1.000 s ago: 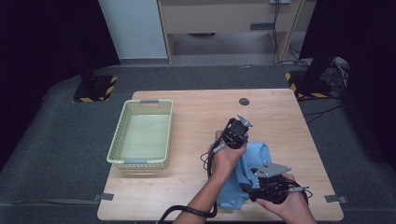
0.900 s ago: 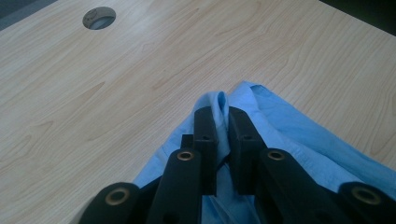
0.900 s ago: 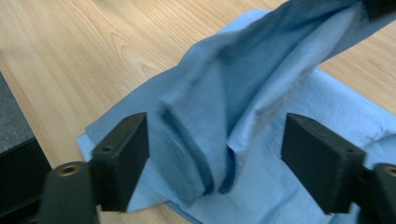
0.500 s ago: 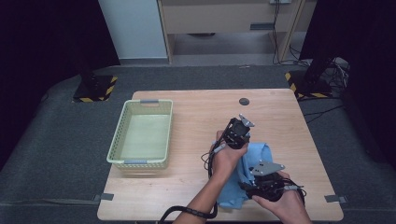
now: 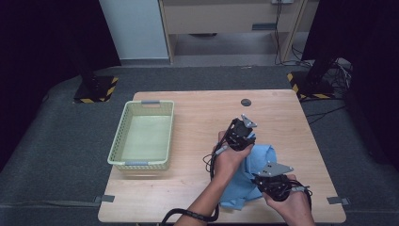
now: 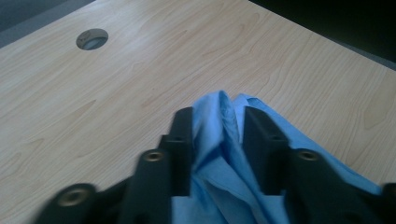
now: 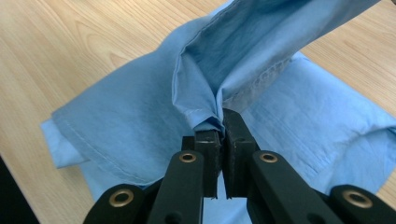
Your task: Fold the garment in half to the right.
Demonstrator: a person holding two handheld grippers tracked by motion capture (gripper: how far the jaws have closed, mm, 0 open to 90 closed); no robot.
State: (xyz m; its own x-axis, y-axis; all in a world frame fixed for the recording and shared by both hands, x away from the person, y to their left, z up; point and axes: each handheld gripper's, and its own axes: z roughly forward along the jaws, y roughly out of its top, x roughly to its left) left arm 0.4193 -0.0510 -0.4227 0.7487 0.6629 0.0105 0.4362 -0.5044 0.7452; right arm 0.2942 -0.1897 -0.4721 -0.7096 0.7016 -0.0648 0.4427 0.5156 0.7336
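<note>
Blue cloth [image 5: 254, 167] lies bunched on the right half of the table [image 5: 197, 117], near the person's edge, and a fold of it rises between the two grippers. Right gripper [image 7: 220, 128] has just closed and pinches a hem fold tight, likely to anchor that side. Left gripper [image 6: 217, 135] has just been opening; its jaws stand apart with a ridge of cloth loose between them, seemingly to regrip. An empty basket [image 5: 123, 136] waits at the left

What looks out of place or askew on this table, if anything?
Nothing damaged or spilled. The blue cloth lies rumpled near the table's front edge, one fold pinched in the right gripper. The basket sits squarely.
</note>
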